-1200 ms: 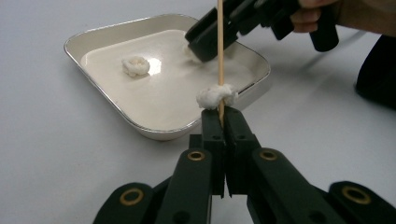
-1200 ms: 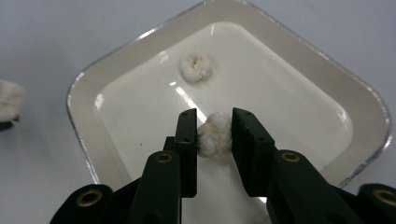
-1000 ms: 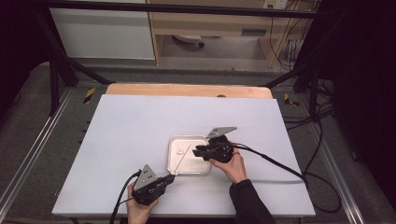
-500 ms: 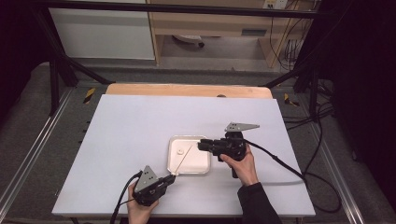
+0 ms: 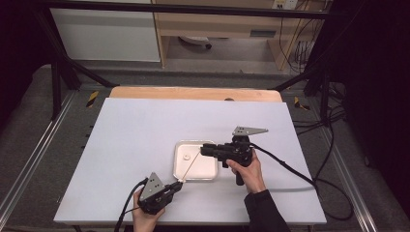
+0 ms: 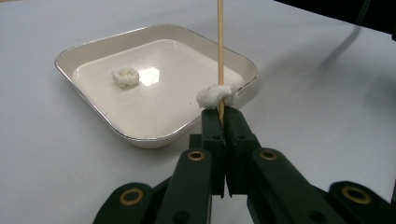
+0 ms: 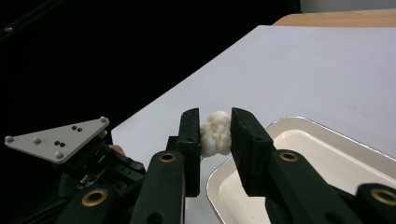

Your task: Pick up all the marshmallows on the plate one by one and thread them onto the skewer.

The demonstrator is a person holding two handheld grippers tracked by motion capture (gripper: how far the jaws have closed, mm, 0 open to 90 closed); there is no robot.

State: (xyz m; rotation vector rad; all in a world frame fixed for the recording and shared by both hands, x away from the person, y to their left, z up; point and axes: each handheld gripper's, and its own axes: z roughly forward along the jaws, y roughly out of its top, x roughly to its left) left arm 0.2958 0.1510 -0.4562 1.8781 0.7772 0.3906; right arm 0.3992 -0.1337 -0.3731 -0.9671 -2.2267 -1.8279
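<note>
Right gripper [image 7: 215, 135]: jaws pinching a white puffy marshmallow lump [image 7: 215, 132] above the near rim of the shallow cream square metal tray [image 6: 93, 109]. Left gripper [image 6: 223, 122]: jaws pressed together on a thin wooden skewer [image 6: 219, 51] carrying one lump [image 6: 215, 96] beside that tray. Step, as judged: threading; next calls for aligning lump with skewer tip. Left gripper view adds a third lump [image 6: 125, 77] inside the tray

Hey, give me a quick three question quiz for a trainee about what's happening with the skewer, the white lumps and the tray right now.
1. True or false: the left gripper is shut on the wooden skewer.
2. What does the right gripper hold?
A. a spoon
B. a white lump
C. nothing
3. How many white lumps lie loose in the tray?

Key:
1. True; a threaded lump sits just above its jaws.
2. B.
3. One, the loose lump.
</note>
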